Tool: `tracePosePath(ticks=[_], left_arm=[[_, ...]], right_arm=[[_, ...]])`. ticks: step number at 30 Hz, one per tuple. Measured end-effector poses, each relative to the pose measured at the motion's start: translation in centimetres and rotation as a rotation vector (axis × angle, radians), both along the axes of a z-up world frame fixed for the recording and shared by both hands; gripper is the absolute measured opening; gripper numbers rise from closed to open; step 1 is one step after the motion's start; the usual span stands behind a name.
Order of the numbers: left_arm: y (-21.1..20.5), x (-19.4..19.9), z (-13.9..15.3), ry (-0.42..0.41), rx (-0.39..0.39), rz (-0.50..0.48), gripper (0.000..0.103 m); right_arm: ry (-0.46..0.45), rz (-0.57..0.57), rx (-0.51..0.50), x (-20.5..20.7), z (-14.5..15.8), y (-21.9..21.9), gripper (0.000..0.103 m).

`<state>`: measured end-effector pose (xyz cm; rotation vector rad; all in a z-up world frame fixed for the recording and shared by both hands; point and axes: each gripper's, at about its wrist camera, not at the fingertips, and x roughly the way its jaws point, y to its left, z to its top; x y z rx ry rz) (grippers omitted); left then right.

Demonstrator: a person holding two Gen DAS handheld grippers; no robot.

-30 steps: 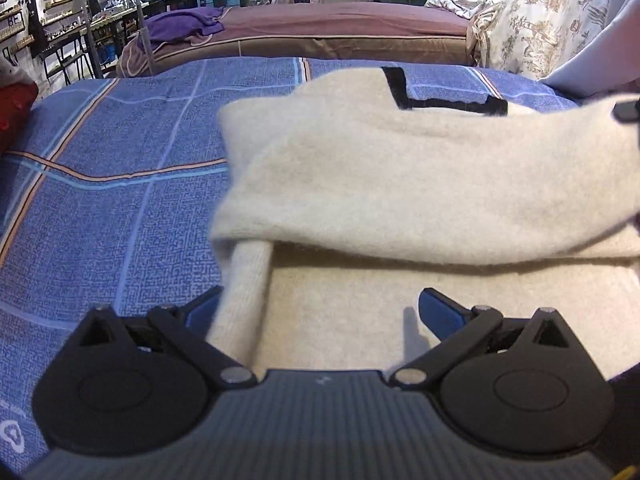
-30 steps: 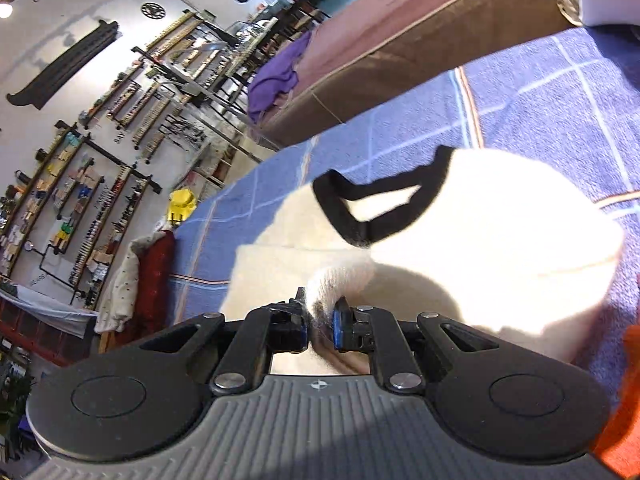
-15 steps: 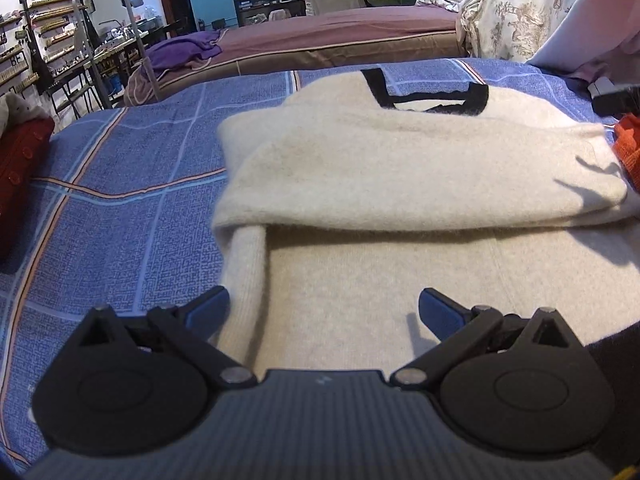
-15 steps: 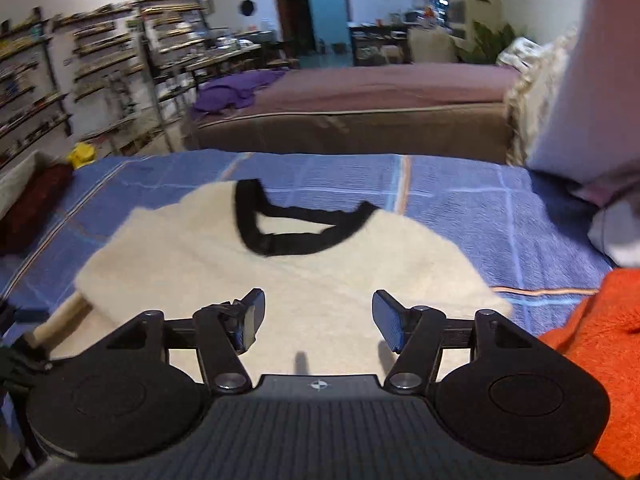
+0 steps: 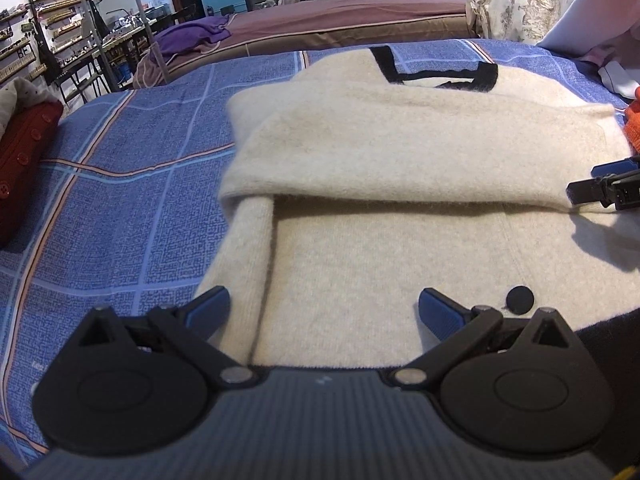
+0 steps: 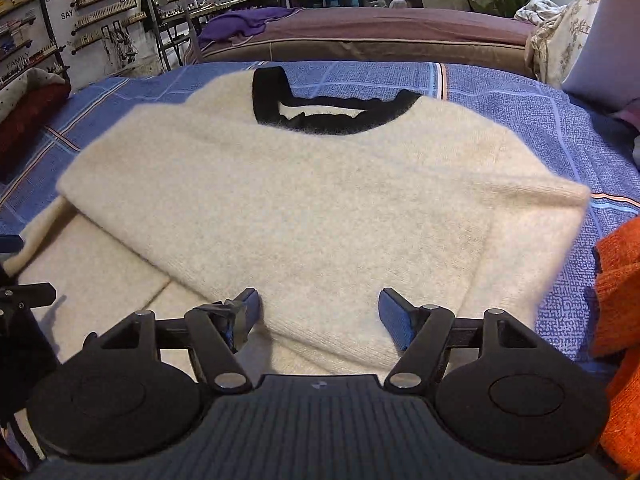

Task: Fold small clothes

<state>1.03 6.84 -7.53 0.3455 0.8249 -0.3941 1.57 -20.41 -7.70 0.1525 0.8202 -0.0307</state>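
A cream knit sweater (image 5: 400,152) with a black neckband (image 5: 436,74) lies on the blue plaid bedspread (image 5: 120,216), both sleeves folded across its chest. It also shows in the right wrist view (image 6: 320,208), neckband (image 6: 320,118) at the far end. My left gripper (image 5: 325,312) is open and empty, low over the sweater's near left edge. My right gripper (image 6: 316,312) is open and empty over the folded sleeve on the sweater's right side; its fingers (image 5: 600,190) show at the right edge of the left wrist view. A black button (image 5: 519,300) sits near the hem.
An orange knit garment (image 6: 616,296) lies to the right of the sweater. A red garment (image 5: 24,160) lies at the bed's left edge. A brown bed (image 6: 380,36) with purple cloth stands behind. Shelving racks line the left wall.
My right gripper let go of the sleeve, opened, and drew back to the sweater's near right side. The sleeve now lies flat across the chest. My left gripper stayed open.
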Motion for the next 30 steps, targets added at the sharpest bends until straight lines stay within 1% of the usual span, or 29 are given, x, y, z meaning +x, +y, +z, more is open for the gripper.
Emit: tracePosePath(ticks=[4,6,10,12,15,18,20,24,26,28,30], left_arm=[[0.0,-0.6,0.9,-0.013,-0.003,-0.016,0.103],[0.0,-0.9,1.4,-0.006,-0.004,-0.019,0.103],[0.3,-1.9,2.5,0.0,-0.048,-0.029,0.103],[0.5,-2.4,2.9,-0.003,-0.044,-0.047,0.103],[1.3,-3.3,2.9,-0.022,-0.013,-0.064,0.103],[3.1,-3.7,2.8,-0.01,0.006,-0.058,0.103],[4.7,-3.8,2.8,0.015,-0.006,-0.034,0.103],[8.6,-4.1,3.0,0.051,-0.084,-0.009,0.103],[10.1,-4.1,2.6,0.079,-0.071,0.009,0.103],[11.0,-4.0,2.2,0.091,-0.055,0.021,0.103],[11.8,-3.8,1.9,0.106,-0.077,0.022,0.103]], right_arm=[[-0.033,-0.054,0.043,-2.0,1.4,0.5,0.103],[-0.058,-0.06,0.071,-3.4,2.5,0.6,0.103],[-0.072,-0.045,0.063,-6.2,4.2,1.2,0.103],[-0.065,-0.049,0.064,-7.5,4.5,1.2,0.103],[-0.053,-0.064,0.092,-9.6,4.4,0.6,0.103],[-0.058,-0.078,0.103,-12.0,4.0,-0.1,0.103],[-0.059,-0.08,0.092,-13.3,3.9,-0.3,0.103],[-0.029,-0.104,0.111,-15.6,3.1,-0.9,0.103],[-0.027,-0.141,0.129,-16.5,2.7,-1.4,0.103],[-0.029,-0.185,0.139,-17.4,2.6,-1.9,0.103],[-0.035,-0.212,0.158,-18.0,2.4,-2.4,0.103]])
